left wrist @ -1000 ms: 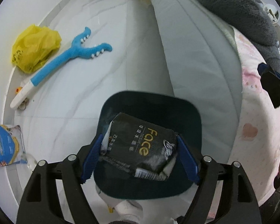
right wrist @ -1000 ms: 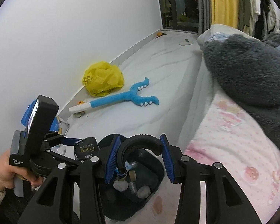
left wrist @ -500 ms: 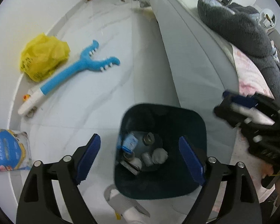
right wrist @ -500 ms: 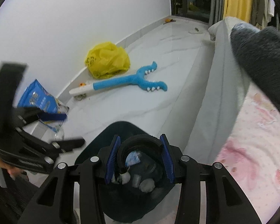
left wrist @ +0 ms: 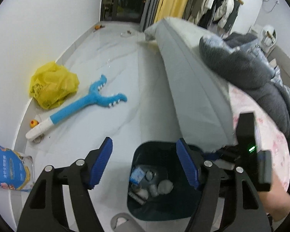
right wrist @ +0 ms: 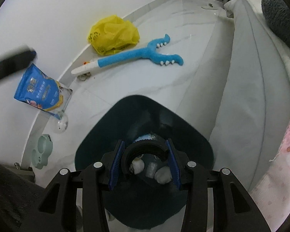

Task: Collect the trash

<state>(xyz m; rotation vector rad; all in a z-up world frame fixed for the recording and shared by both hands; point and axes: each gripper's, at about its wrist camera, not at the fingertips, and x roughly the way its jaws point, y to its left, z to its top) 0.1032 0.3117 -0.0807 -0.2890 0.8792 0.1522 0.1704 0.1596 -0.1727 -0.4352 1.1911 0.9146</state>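
A dark teal bin [left wrist: 176, 210] stands on the floor against the bed. It holds white wads [left wrist: 165, 185] and a blue-labelled bottle [left wrist: 137, 174]. My left gripper [left wrist: 145, 145] hovers above the bin's near-left rim. Its jaws are closing with nothing between them. My right gripper [right wrist: 145, 142] is shut on a black ring [right wrist: 128, 157] and hangs straight over the bin [right wrist: 110, 123] opening. The right gripper's body [left wrist: 245, 154] shows in the left wrist view at the bin's right side.
A yellow plastic bag [left wrist: 52, 85], a blue plush stick toy [left wrist: 83, 108] and a blue pouch [left wrist: 7, 172] lie along the wall. The bed's grey side [left wrist: 193, 89] borders the bin on the right. A green bowl [right wrist: 42, 150] and a slipper [left wrist: 123, 222] sit close by.
The black packet left my left gripper and dropped into the bin. The left gripper then rose and tipped up, jaws narrowing. The right gripper sank over the bin with the ring.
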